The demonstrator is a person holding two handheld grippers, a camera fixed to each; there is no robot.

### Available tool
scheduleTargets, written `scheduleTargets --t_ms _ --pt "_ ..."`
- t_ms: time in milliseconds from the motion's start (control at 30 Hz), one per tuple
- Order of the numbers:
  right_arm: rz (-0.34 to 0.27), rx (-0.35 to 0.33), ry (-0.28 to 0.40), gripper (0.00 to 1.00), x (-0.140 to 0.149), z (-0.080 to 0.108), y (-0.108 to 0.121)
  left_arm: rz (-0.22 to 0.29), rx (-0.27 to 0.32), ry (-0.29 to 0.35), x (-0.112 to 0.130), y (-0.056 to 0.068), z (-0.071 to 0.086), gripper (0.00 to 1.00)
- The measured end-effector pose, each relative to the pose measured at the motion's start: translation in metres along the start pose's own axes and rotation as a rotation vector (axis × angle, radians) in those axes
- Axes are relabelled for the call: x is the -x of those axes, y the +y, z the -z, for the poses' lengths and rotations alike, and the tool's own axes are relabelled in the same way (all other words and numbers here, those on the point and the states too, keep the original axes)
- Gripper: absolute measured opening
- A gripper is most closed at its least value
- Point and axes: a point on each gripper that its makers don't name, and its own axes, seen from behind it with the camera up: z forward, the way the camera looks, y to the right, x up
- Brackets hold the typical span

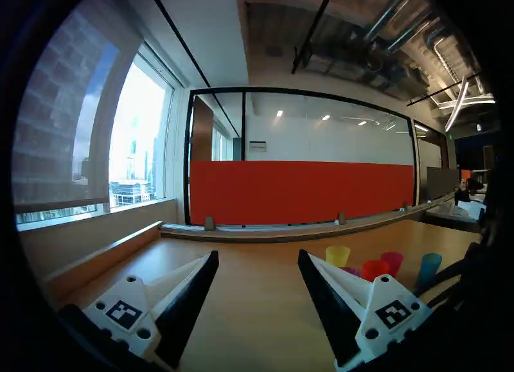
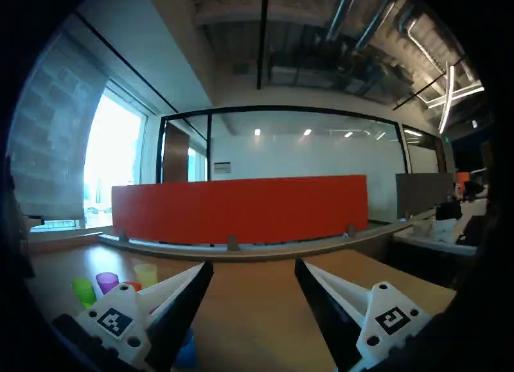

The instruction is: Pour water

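no words, numbers or brand names can be read here. the left hand-held gripper (image 1: pixel 257 252) carries a black-and-white square code marker (image 1: pixel 123 313) on each finger, which is a block pattern and not lettering. the right hand-held gripper (image 2: pixel 253 263) bears the same kind of square code marker (image 2: pixel 114 322) on both fingers. a small pale wall sign (image 1: pixel 257 146) hangs behind the glass partition (image 1: pixel 321 131), above the red panel (image 1: pixel 302 192). its writing is too small to make out.
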Motion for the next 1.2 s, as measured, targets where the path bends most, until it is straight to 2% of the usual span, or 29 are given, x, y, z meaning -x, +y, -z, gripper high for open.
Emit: scheduleTargets --t_ms 200,400,500,900,1200 --pt "0.000 0.004 -0.010 0.98 0.000 0.005 0.003 0.001 0.001 -0.001 0.002 0.007 -0.003 0.91" --pt "0.009 0.013 -0.028 0.98 0.006 0.008 0.005 0.001 0.009 0.026 0.000 0.019 -0.006 0.91" --pt "0.019 0.013 -0.049 0.98 0.011 0.009 0.006 0.008 -0.001 0.029 0.002 0.020 -0.008 0.91" --pt "0.029 0.019 -0.090 0.98 0.014 0.008 0.000 -0.011 -0.081 0.035 0.009 0.010 -0.009 0.91" --pt "0.038 0.024 -0.100 0.98 0.007 0.008 -0.008 0.053 -0.096 0.031 0.030 0.008 -0.010 0.91"
